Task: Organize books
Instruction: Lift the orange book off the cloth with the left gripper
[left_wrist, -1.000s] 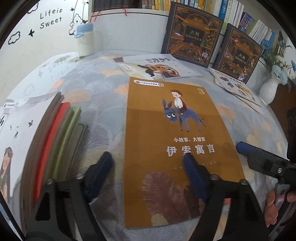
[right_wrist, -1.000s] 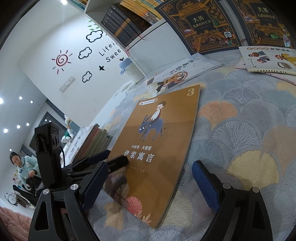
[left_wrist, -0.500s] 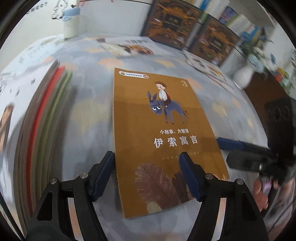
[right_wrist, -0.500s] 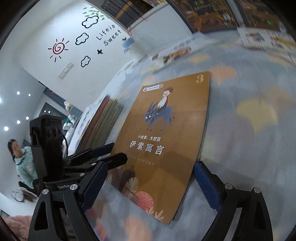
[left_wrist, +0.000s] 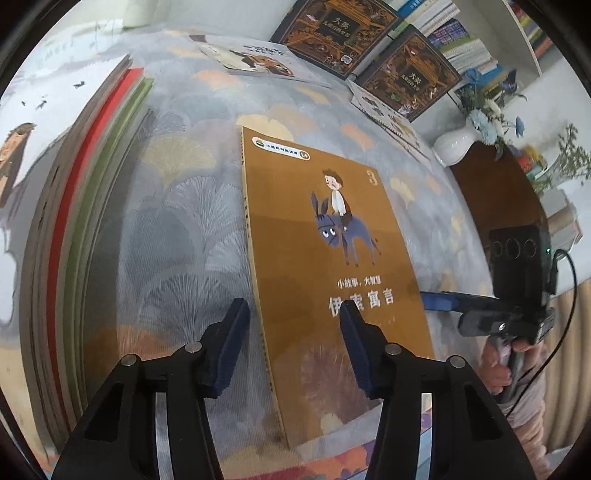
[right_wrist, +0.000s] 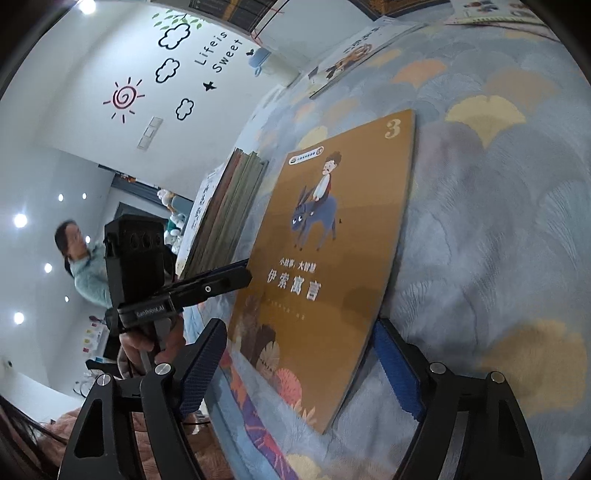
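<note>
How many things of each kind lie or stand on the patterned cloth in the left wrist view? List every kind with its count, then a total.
Orange donkey book: 1
Dark ornate books: 2
Pale picture books lying flat: at least 2
Book stack: 1
White vase: 1
Total: at least 7

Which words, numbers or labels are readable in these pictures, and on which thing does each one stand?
"3": top corner of the orange book.
"小故事, 大智慧" and "伊索寓言": cover of the orange book.
"Life is Sweet": sticker on the white wall.
"大英": dark books leaning on the shelf; the line beneath is too small.
Left tool brand label: too blurred.
Orange book's top badge: too small.
</note>
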